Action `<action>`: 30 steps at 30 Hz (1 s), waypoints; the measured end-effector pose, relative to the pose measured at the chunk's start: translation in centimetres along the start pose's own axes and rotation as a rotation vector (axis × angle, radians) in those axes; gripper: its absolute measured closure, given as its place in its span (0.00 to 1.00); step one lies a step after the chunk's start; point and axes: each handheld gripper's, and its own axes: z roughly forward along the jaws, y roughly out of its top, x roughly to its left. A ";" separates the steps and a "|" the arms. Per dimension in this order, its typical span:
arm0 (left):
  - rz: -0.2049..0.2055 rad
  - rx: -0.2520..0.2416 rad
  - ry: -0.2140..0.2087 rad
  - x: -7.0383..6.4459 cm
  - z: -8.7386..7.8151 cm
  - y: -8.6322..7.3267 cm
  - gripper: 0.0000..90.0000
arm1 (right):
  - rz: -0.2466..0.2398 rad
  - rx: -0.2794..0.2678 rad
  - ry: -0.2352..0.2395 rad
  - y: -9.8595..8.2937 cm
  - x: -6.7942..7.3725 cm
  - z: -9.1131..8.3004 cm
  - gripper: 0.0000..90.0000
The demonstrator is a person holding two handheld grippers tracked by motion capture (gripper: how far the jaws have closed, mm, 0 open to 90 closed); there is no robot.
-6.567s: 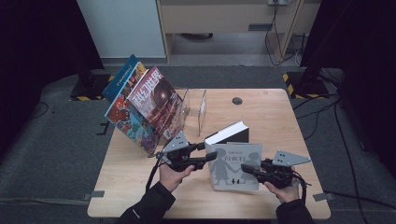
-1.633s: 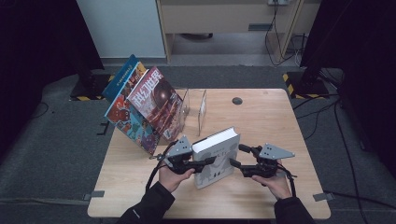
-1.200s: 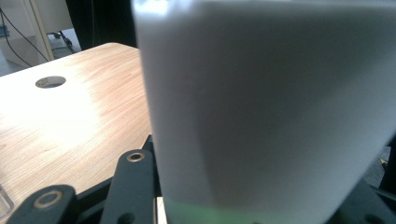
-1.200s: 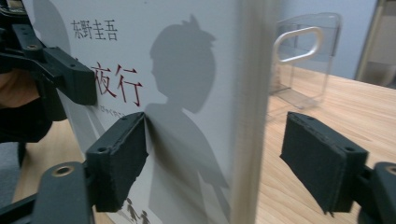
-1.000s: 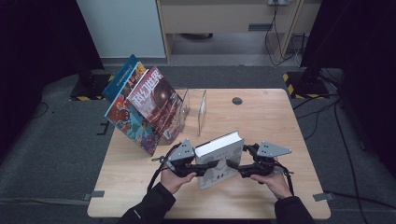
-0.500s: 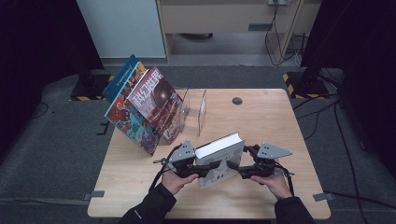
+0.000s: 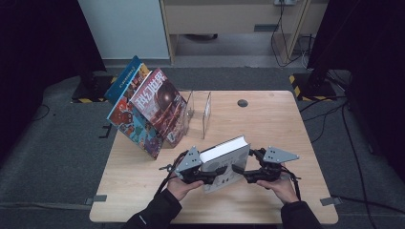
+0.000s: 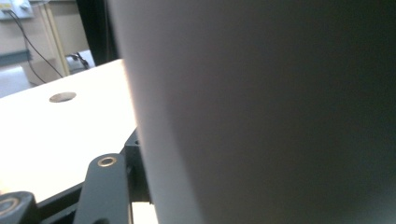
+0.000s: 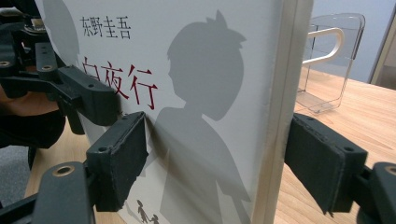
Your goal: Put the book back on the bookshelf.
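A thick white book [image 7: 224,157] with red characters and grey child silhouettes on its cover [image 9: 205,93] stands tilted on its lower edge at the table's front middle. My left gripper [image 7: 216,173] is shut on its left side, and one of its fingers [image 9: 88,100] lies against the cover. My right gripper [image 7: 239,171] is shut on the right side, with the pads of its jaws pressed on the cover and the back [image 9: 215,163]. In the left gripper view the book's grey cover [image 8: 280,116] looms close beside one black finger [image 8: 100,196].
Several colourful books [image 7: 148,112] lean in a slanted row at the table's left. Beside them stands a clear acrylic bookstand [image 7: 200,112], also behind the book [image 9: 331,56]. A round metal grommet [image 7: 242,102] sits at the far middle of the wooden table [image 7: 286,124].
The book lay on the table 6.6 s ago and now stands raised on its edge between both grippers. Over the last second it has barely moved.
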 end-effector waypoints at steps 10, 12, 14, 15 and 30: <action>-0.139 -0.024 -0.124 -0.2 0.3 -0.1 0.17 | 0.003 0.000 -0.003 0.0 0.0 0.0 0.25; -0.140 -0.032 -0.138 -0.3 0.3 -0.1 0.13 | 0.004 -0.001 -0.002 0.0 0.0 0.0 0.25; -0.161 -0.039 -0.161 -0.3 0.3 -0.1 0.06 | 0.005 0.001 -0.001 0.0 0.1 0.0 0.25; -0.174 -0.042 -0.161 -0.3 0.3 -0.1 0.04 | 0.005 0.001 -0.001 0.0 0.1 0.0 0.25; -0.081 -0.079 -0.142 -0.7 0.3 -0.7 0.02 | 0.009 0.001 -0.002 0.0 0.1 -0.1 0.25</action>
